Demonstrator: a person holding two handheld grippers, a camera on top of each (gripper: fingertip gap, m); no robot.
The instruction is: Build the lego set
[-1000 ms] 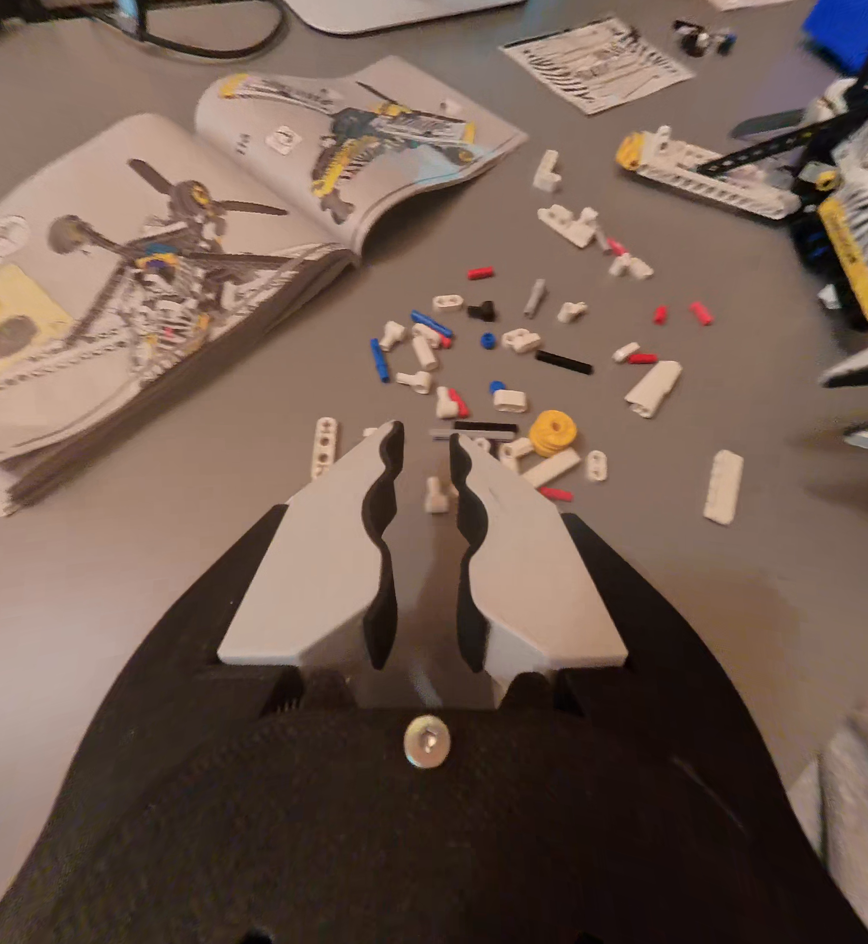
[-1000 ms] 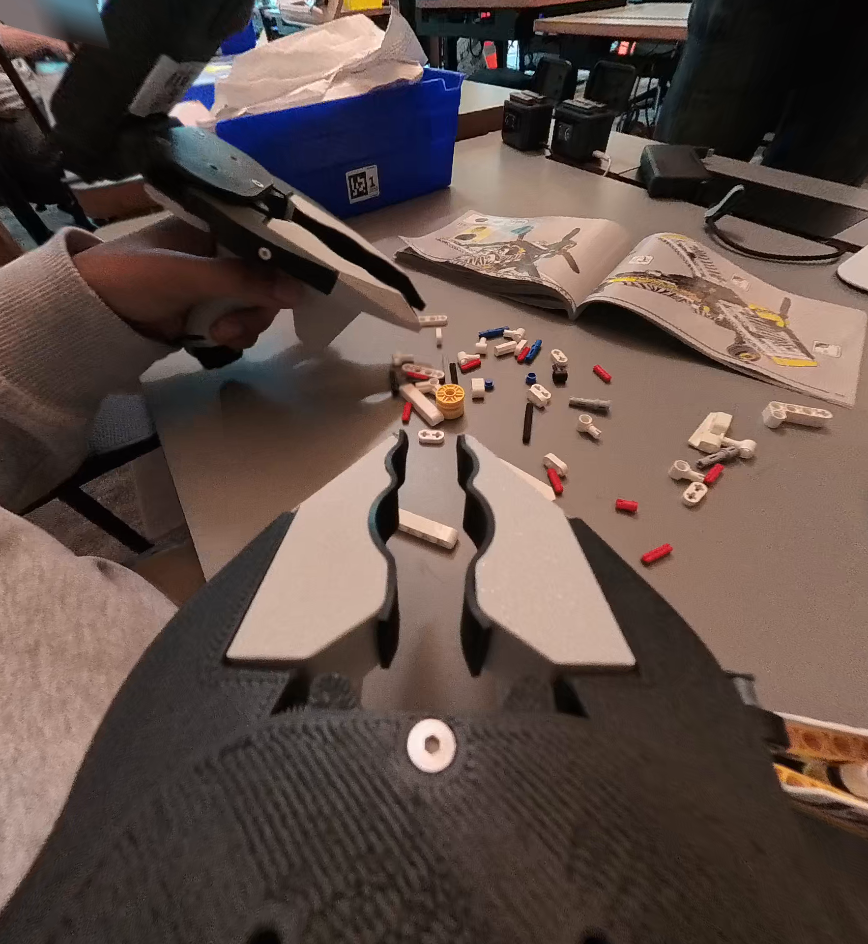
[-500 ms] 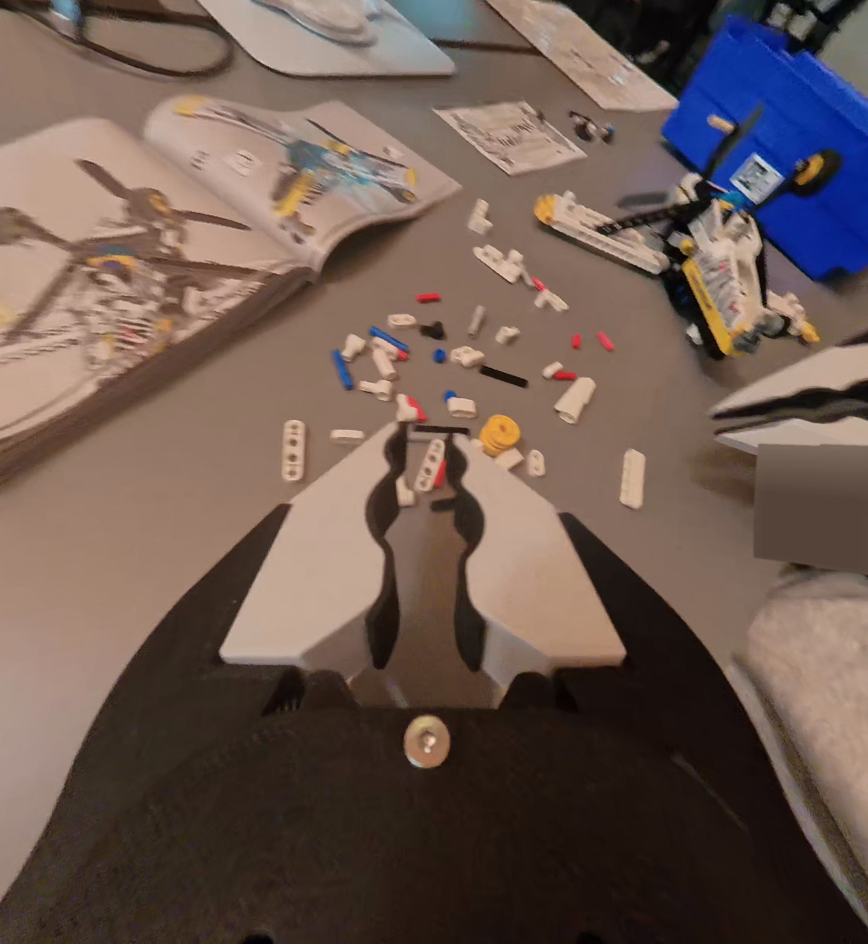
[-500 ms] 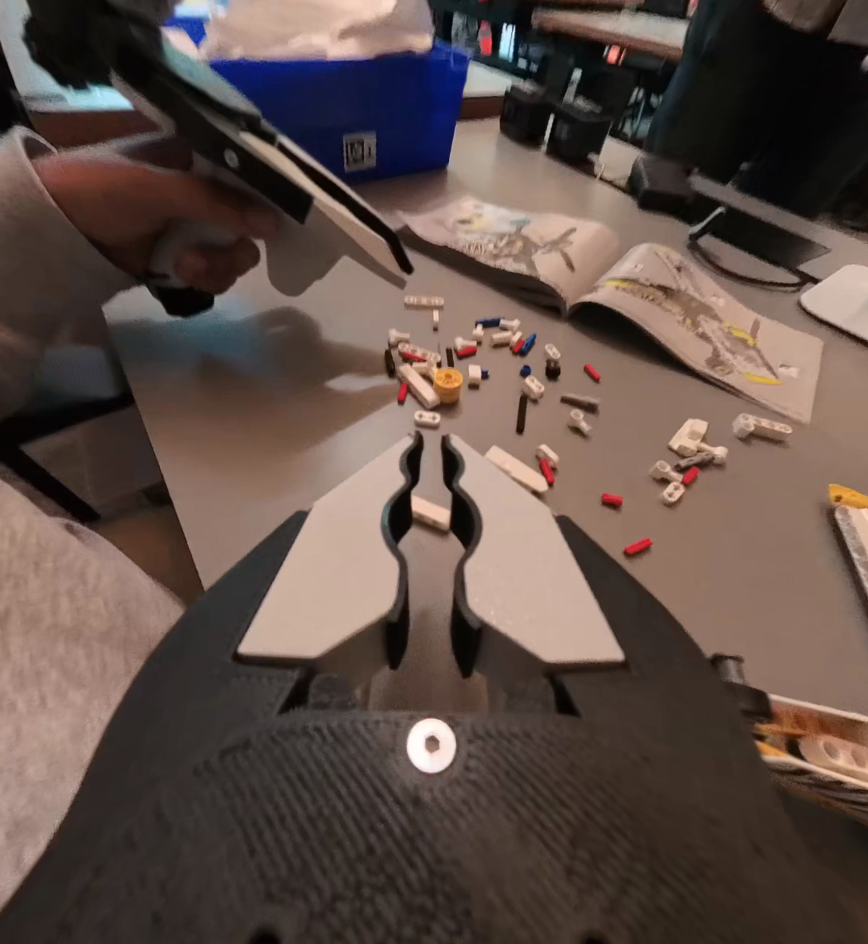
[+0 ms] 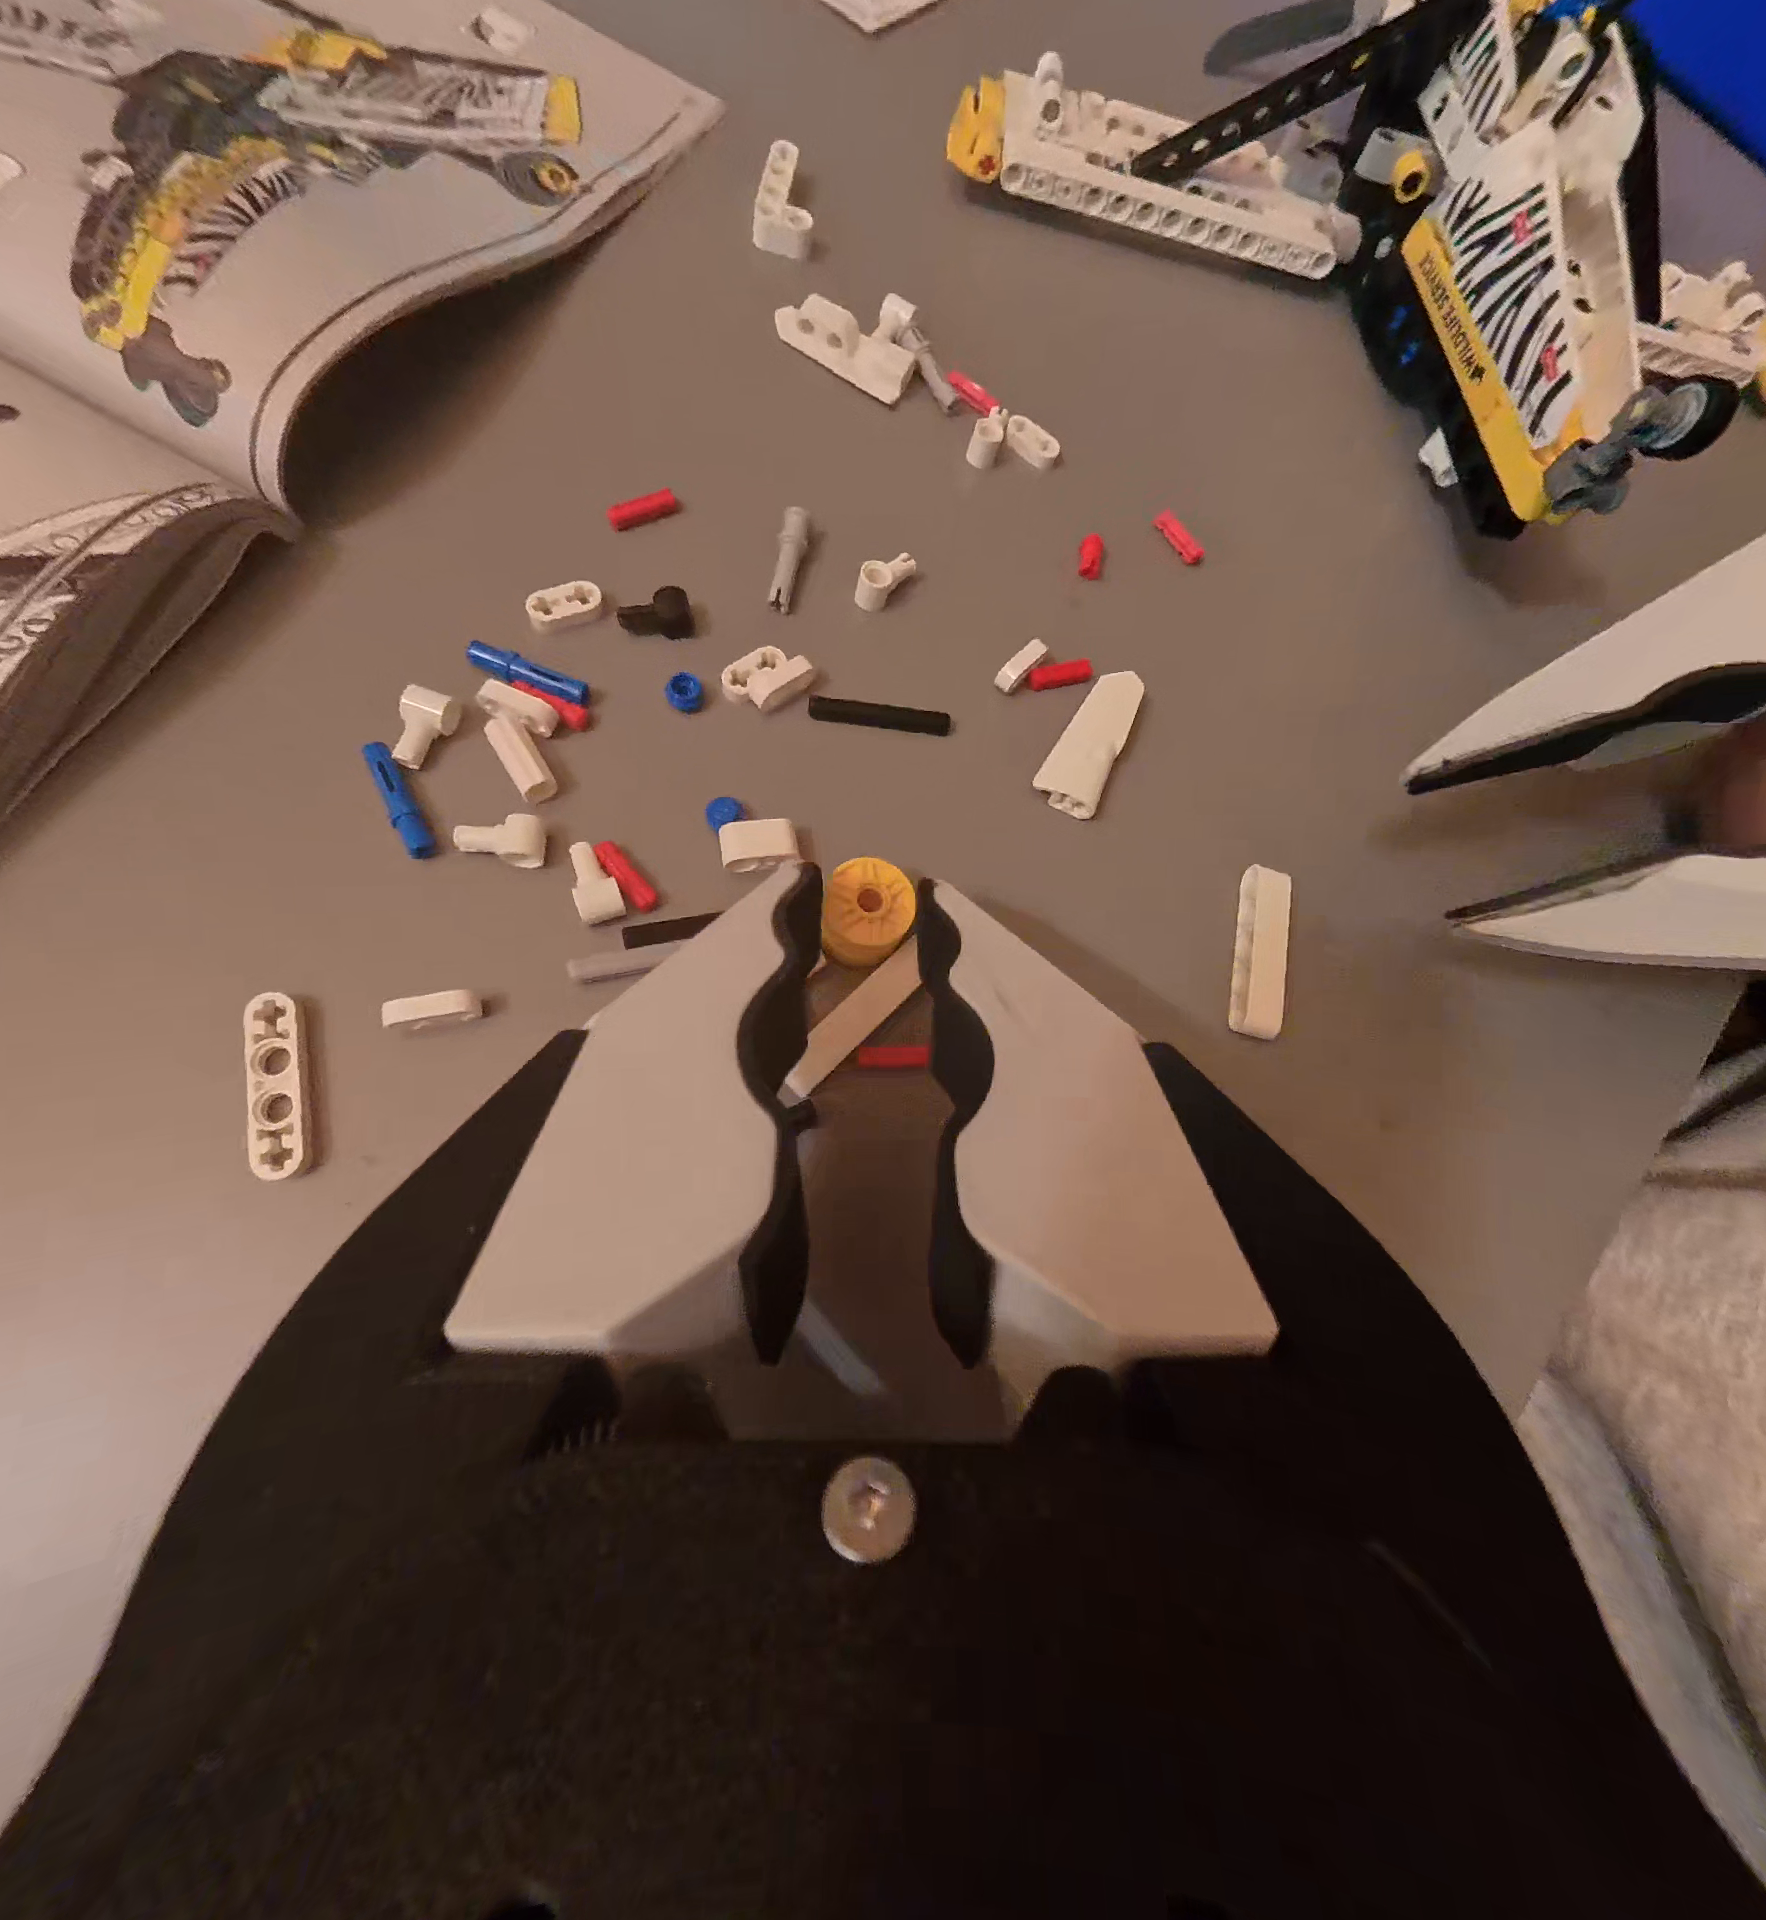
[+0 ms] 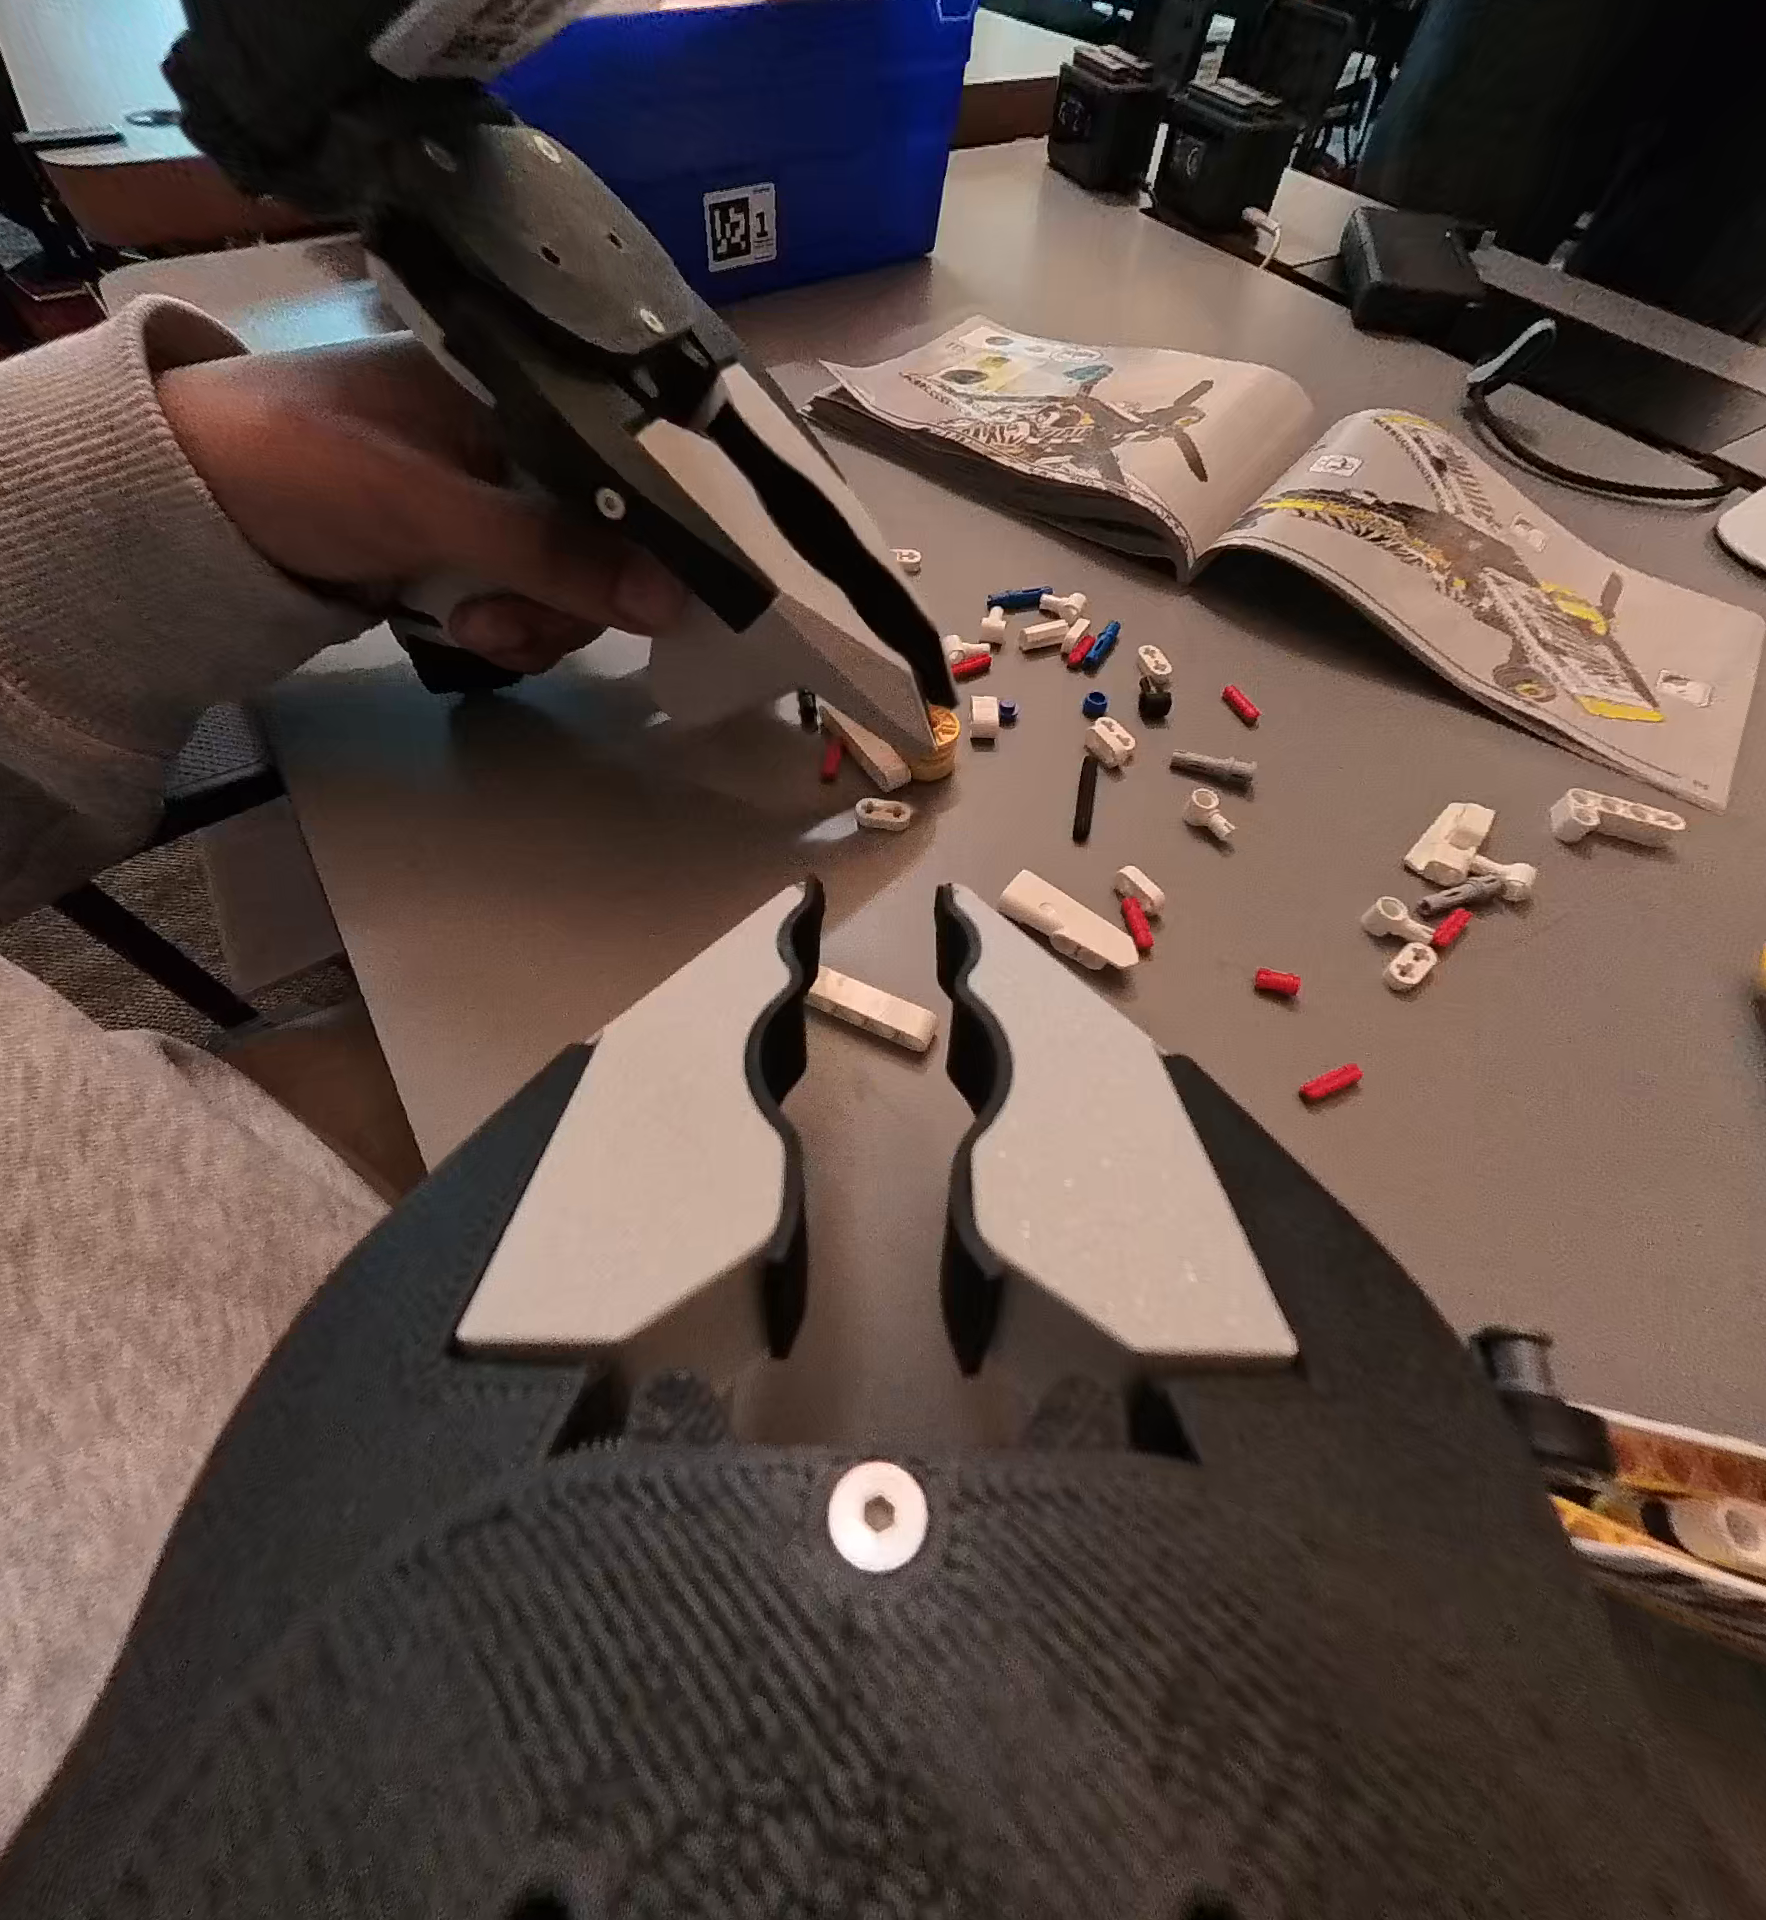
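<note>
Instructions are lying open at the upper left of the left wrist view as the booklet. Centre frame, your left gripper is spreading its jaws around the yellow wheel on the worktop; it looks light, hard and probably slippery, so you are best pinching its round rim squarely. At right, your right gripper is hanging with jaws parted and empty above a white beam.

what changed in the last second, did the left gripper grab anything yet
The left gripper came down and forward onto the pile, so the yellow wheel now sits between its open fingertips; no grip shows yet. The right gripper closed partway, then reopened, hovering over the white beam. The loose pieces and the manual stayed put.
</note>
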